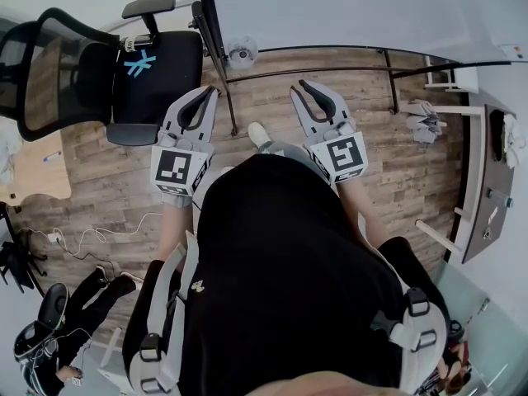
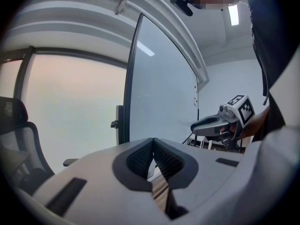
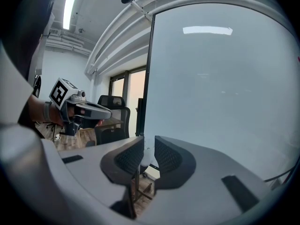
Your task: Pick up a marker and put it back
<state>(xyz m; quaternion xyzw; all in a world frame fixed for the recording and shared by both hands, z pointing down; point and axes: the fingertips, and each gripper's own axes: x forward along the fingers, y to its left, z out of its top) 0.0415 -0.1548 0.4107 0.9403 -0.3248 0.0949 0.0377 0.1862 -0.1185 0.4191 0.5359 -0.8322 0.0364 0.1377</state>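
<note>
No marker shows for certain in any view. A large whiteboard (image 1: 346, 7) on a black stand fills the space ahead, also seen as the whiteboard (image 2: 159, 88) and the whiteboard (image 3: 220, 88). My left gripper (image 1: 213, 91) points at its left edge with the fingertips touching and nothing between them; up close, the left gripper (image 2: 153, 142) is shut. My right gripper (image 1: 302, 83) points at the board's lower rail (image 1: 330, 49). The right gripper (image 3: 149, 146) has a narrow gap between its pads and holds nothing. A small round white thing (image 1: 242, 54) sits at the rail's left end.
A black office chair (image 1: 124, 64) stands left of the board's stand post (image 1: 224, 81). A white shoe (image 1: 258, 133) rests on the wooden floor (image 1: 124, 188). A white shelf unit (image 1: 474, 180) is at the right. Cables (image 1: 91, 238) lie at the lower left.
</note>
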